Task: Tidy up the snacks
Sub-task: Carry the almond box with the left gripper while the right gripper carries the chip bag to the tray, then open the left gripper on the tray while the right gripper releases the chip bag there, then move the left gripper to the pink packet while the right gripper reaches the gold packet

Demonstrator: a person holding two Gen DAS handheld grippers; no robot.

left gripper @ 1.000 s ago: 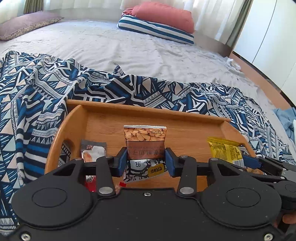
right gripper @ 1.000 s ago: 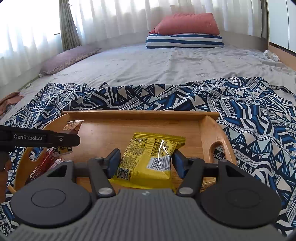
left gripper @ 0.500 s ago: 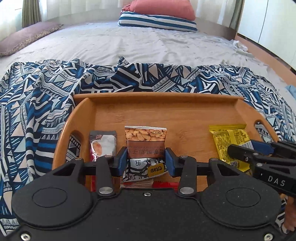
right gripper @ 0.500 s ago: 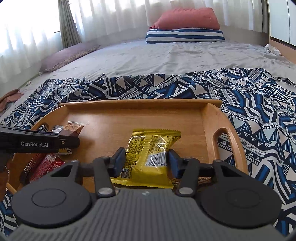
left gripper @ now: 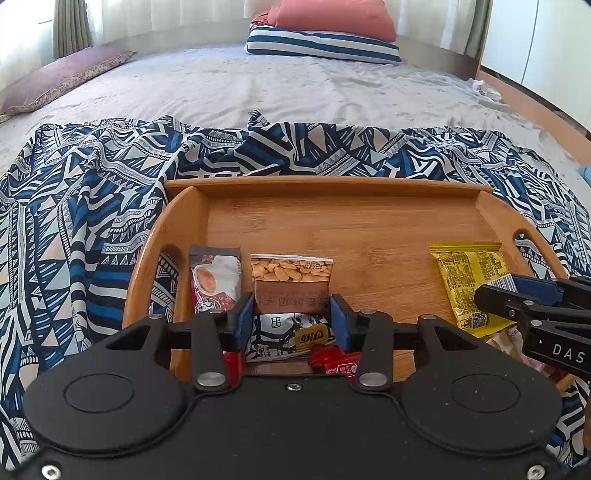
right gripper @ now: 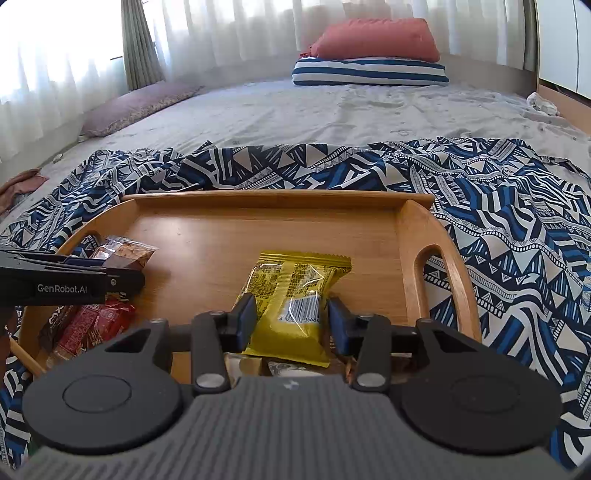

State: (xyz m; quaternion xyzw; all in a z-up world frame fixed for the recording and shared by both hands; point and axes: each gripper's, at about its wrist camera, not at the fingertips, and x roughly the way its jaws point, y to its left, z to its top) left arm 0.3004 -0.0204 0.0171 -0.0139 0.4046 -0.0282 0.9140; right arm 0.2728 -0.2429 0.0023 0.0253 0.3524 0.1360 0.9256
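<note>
On left claw "GenRobot.AI", on right claw "DAS"

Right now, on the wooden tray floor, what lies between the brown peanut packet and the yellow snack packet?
Nothing: bare wood of the wooden tray separates the brown peanut packet from the yellow snack packet. The left wrist view shows it best.

Red packets (labels unreadable) lie half hidden under the left gripper's body — tray's near rim unseen.

Home bedroom, wide bed with stacked pillows, sheer curtains, patterned blanket
</note>
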